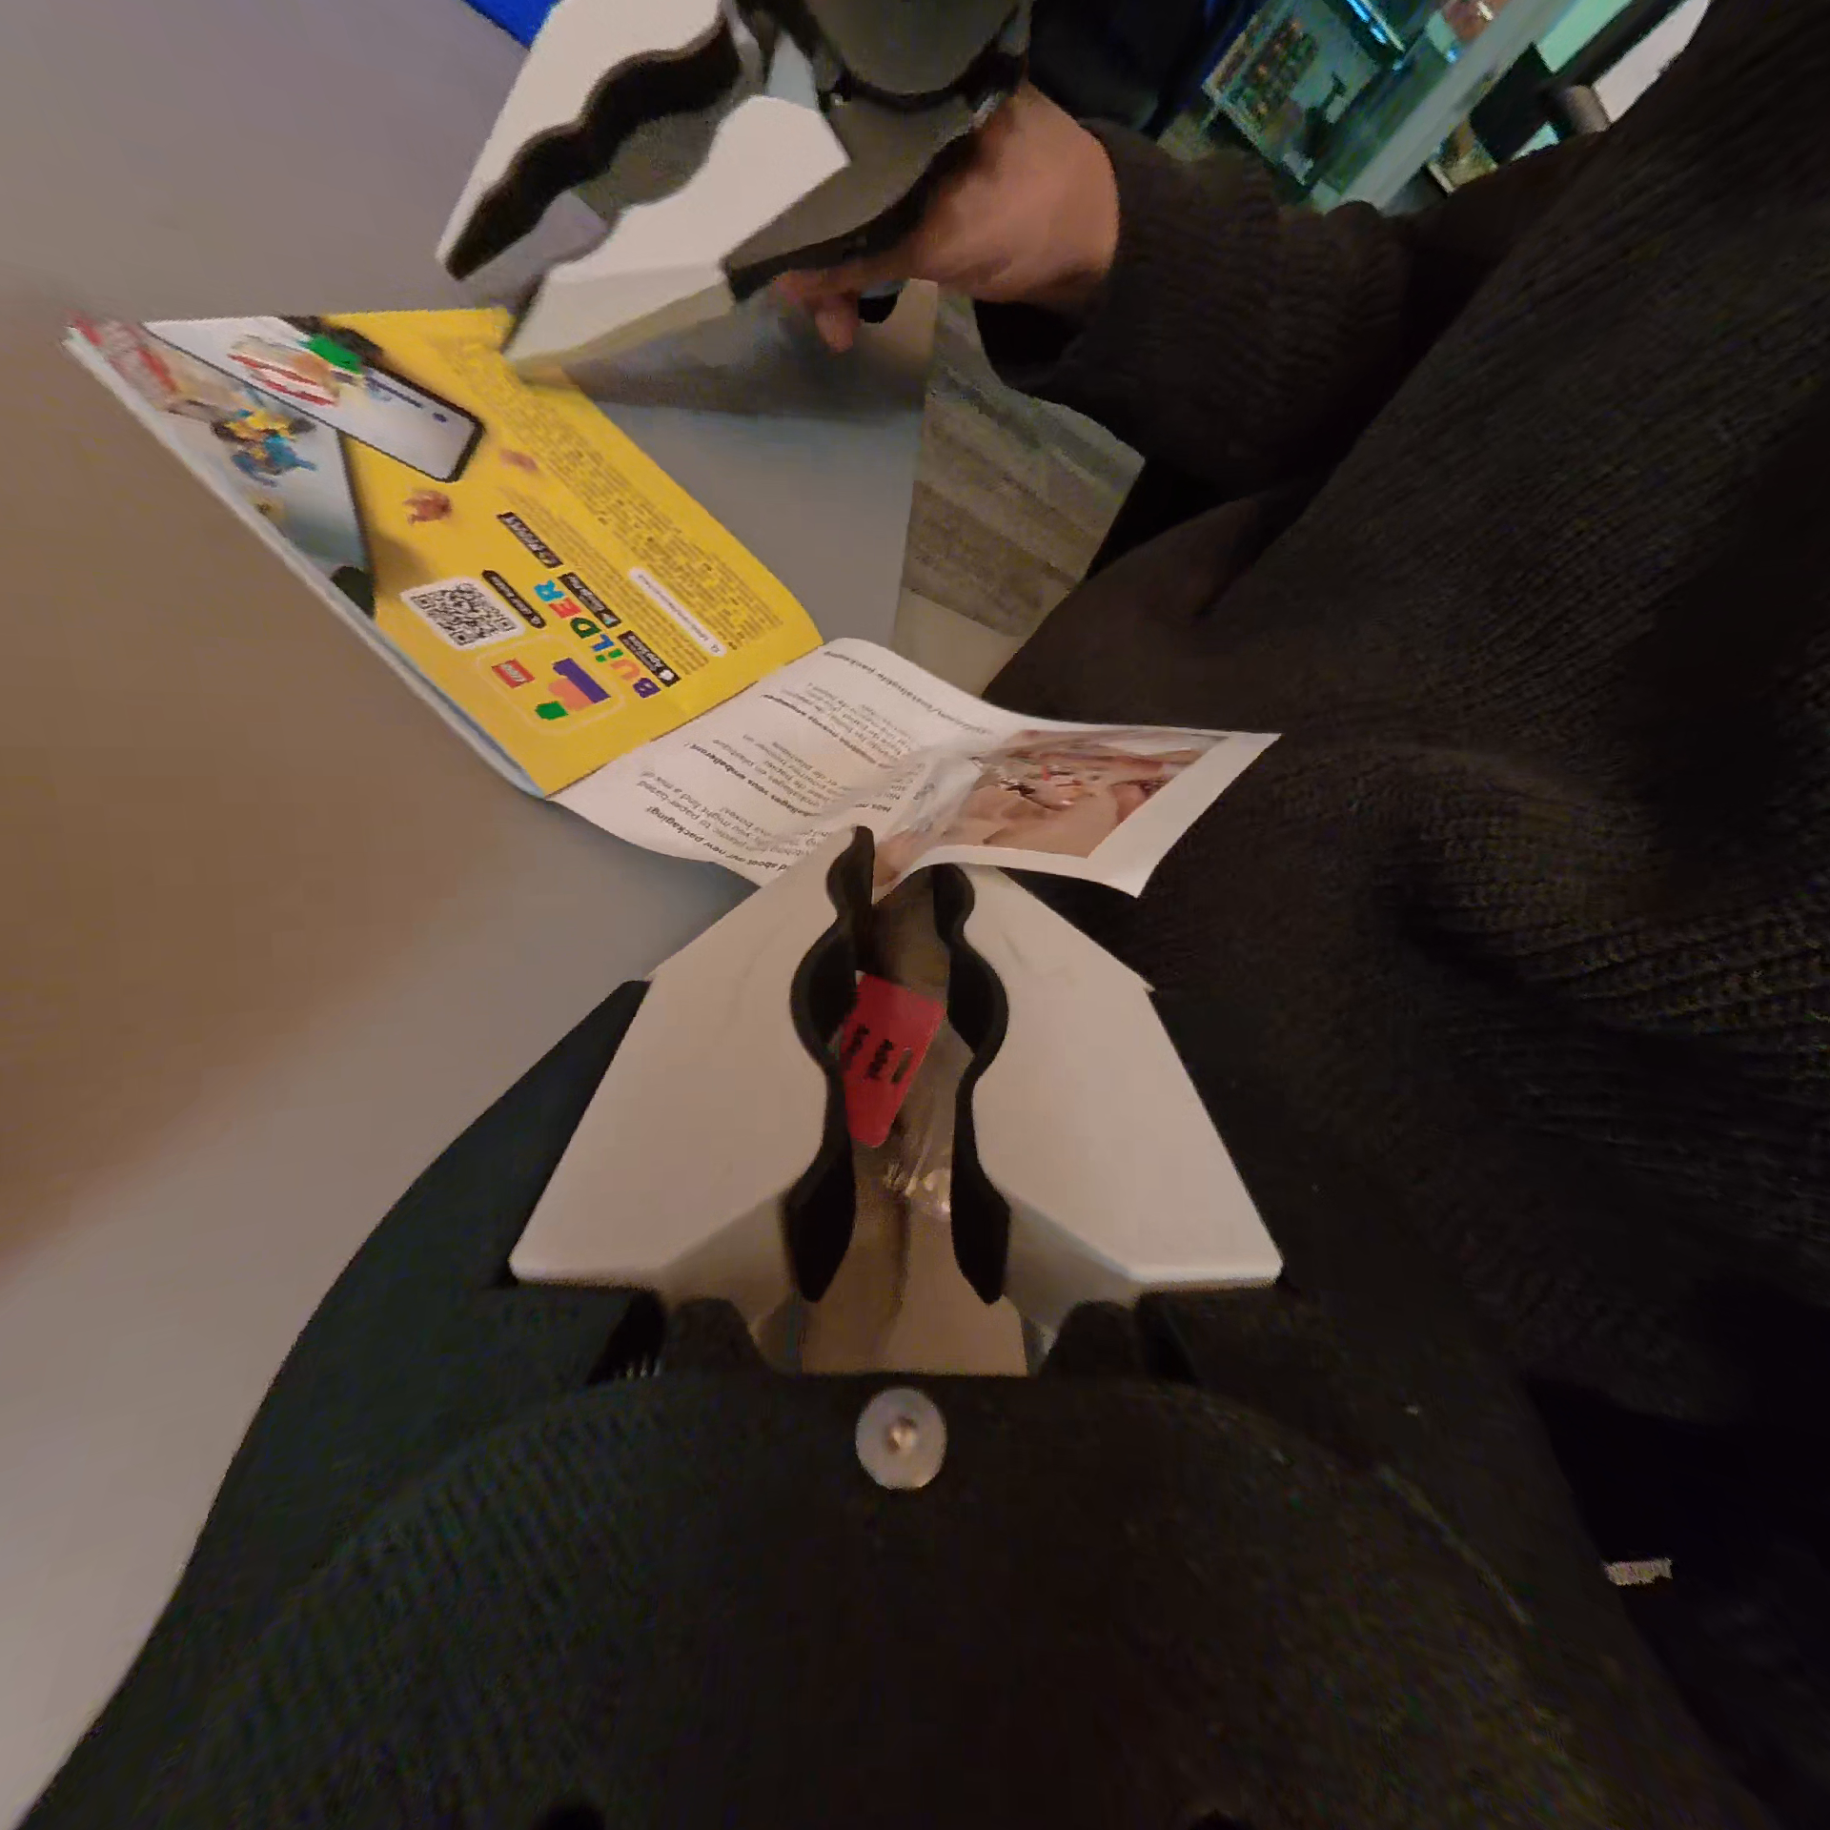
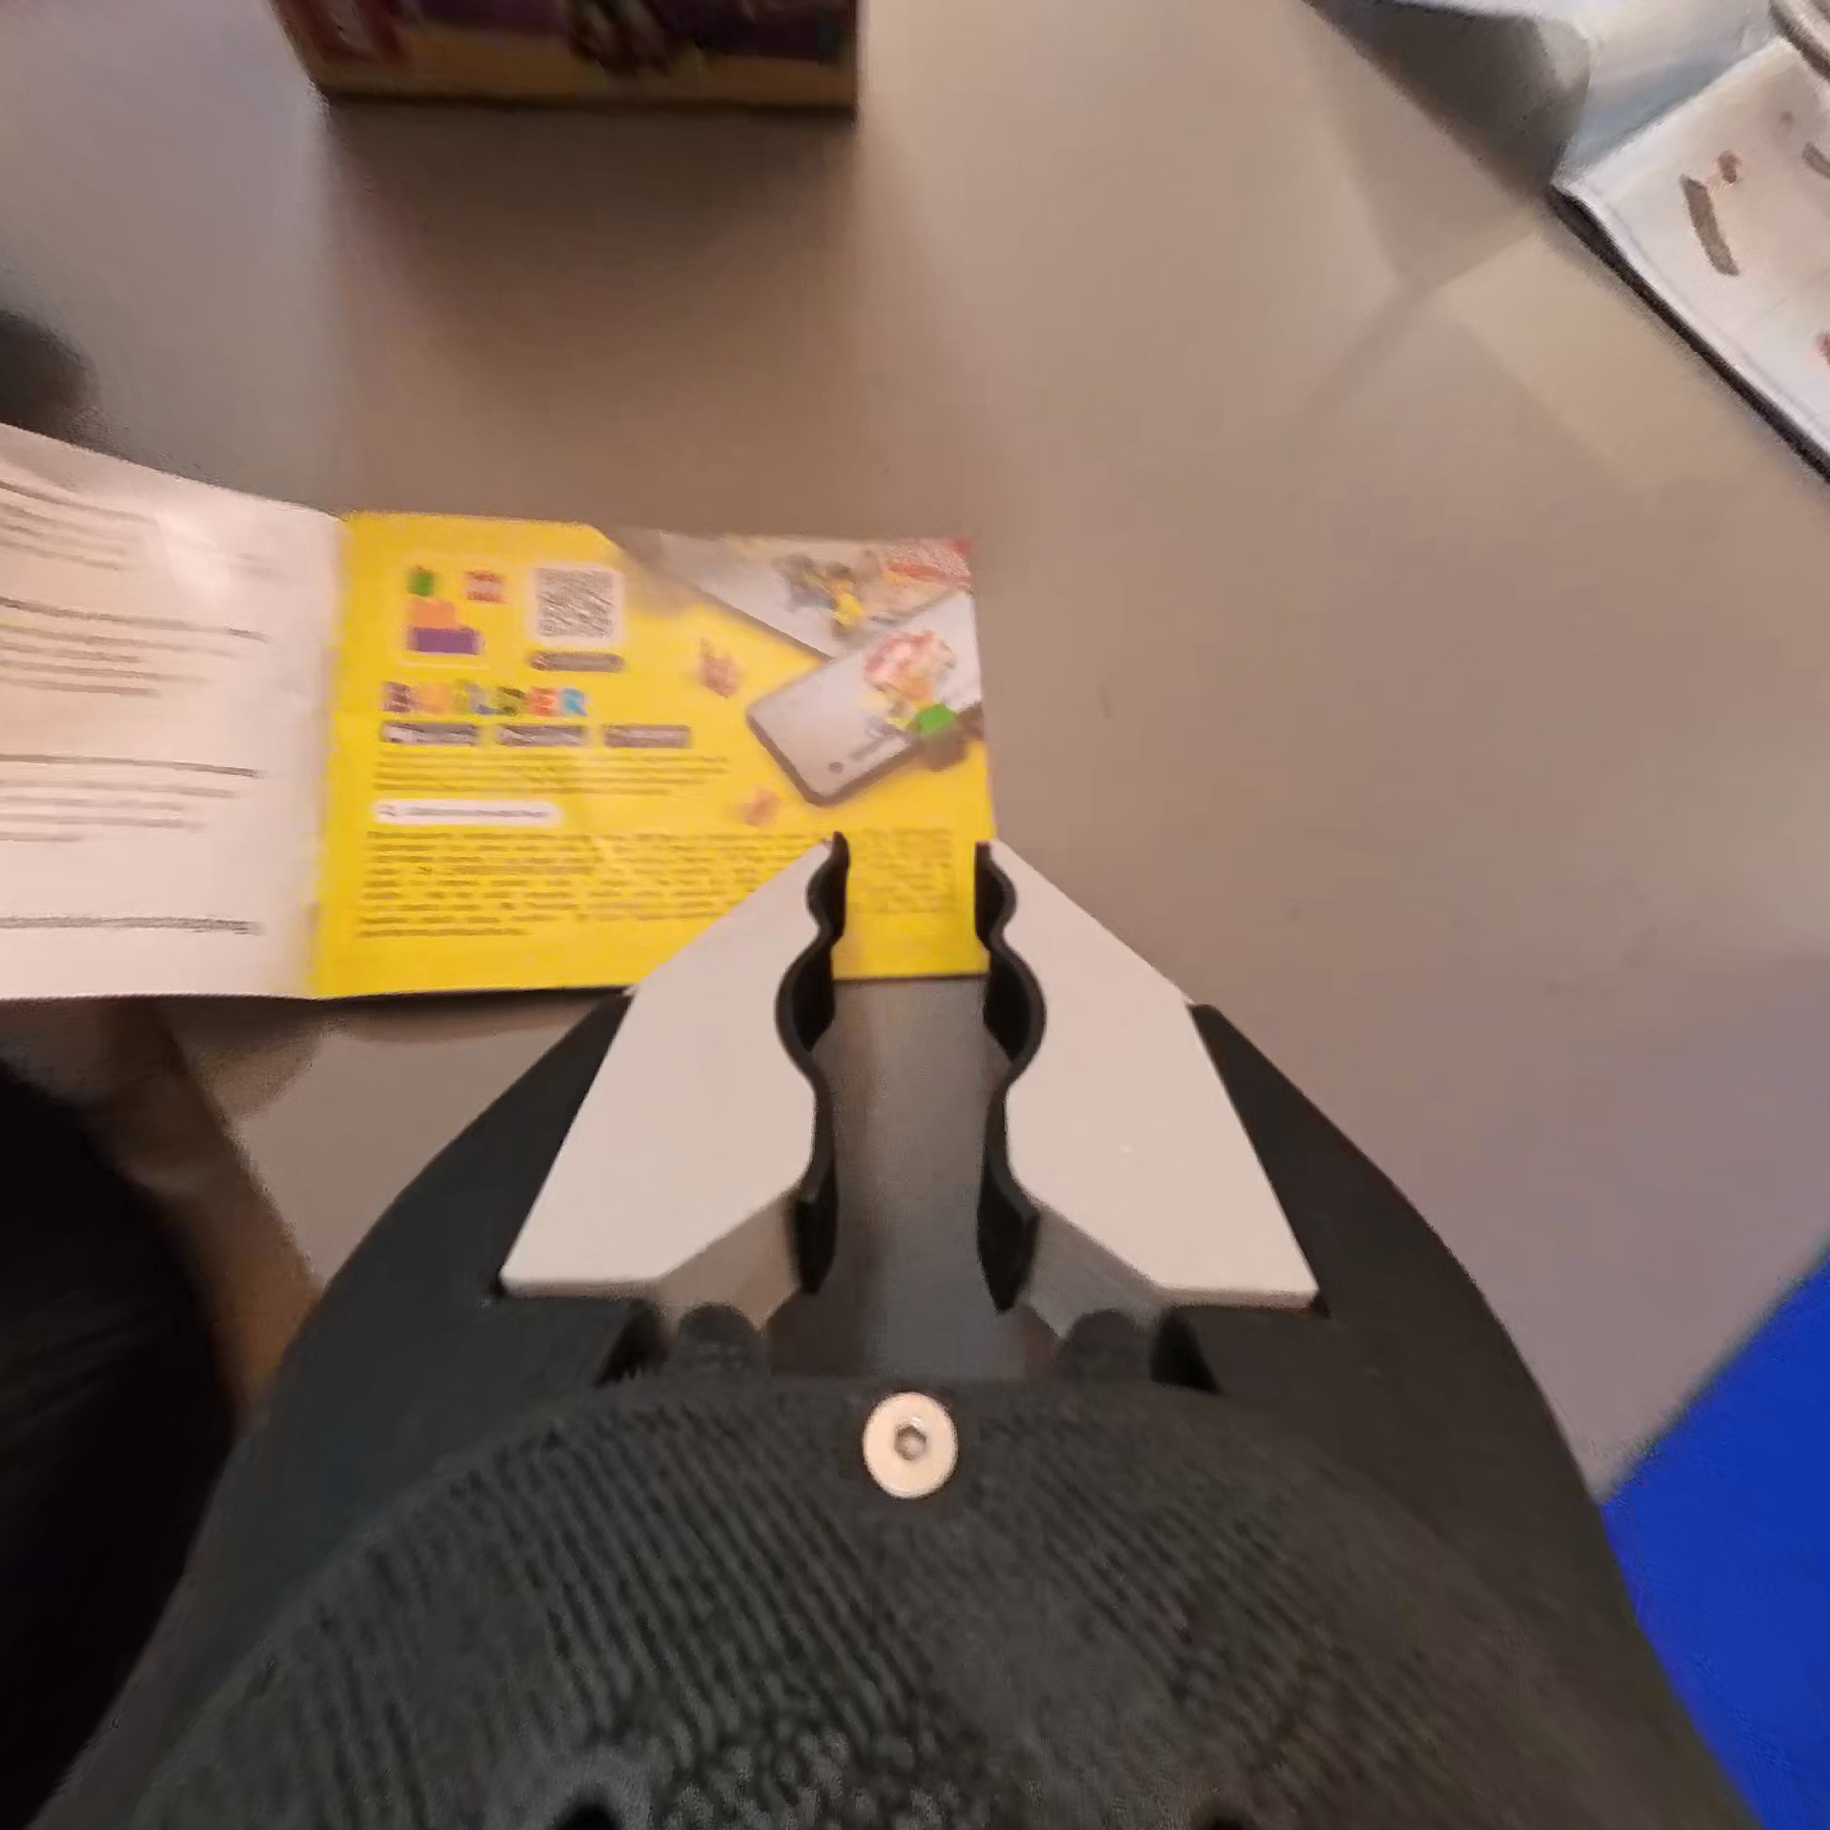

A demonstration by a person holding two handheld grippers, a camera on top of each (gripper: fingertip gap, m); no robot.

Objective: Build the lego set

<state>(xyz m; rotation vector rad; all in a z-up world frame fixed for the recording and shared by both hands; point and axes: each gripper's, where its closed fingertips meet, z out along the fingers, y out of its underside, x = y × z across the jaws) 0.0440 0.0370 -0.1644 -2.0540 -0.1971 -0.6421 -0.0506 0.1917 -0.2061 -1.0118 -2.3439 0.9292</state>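
An instruction booklet [image 2: 654, 753] lies open on the grey bench [image 2: 1238, 594], its yellow page facing up beside a white page of text, as the build sits at its opening step: reading the instructions, with no bricks yet joined in view. The left gripper [image 1: 896, 871] has its jaws pinching the corner of the booklet's white page [image 1: 990, 782]; a red tag [image 1: 881, 1060] and what looks like clear plastic show between the jaws further back. The right gripper [image 2: 911, 862] hovers over the yellow page's near edge, jaws spread and holding nothing. The next move likely calls for turning the page to the first build step, the right gripper steadying the booklet. The yellow page carries a toy-brand logo, a square scan code and small print, not repeated here. A cardboard box [image 2: 584, 50] sits at the bench's far edge, and another printed sheet [image 2: 1723, 228] lies well apart to the right.
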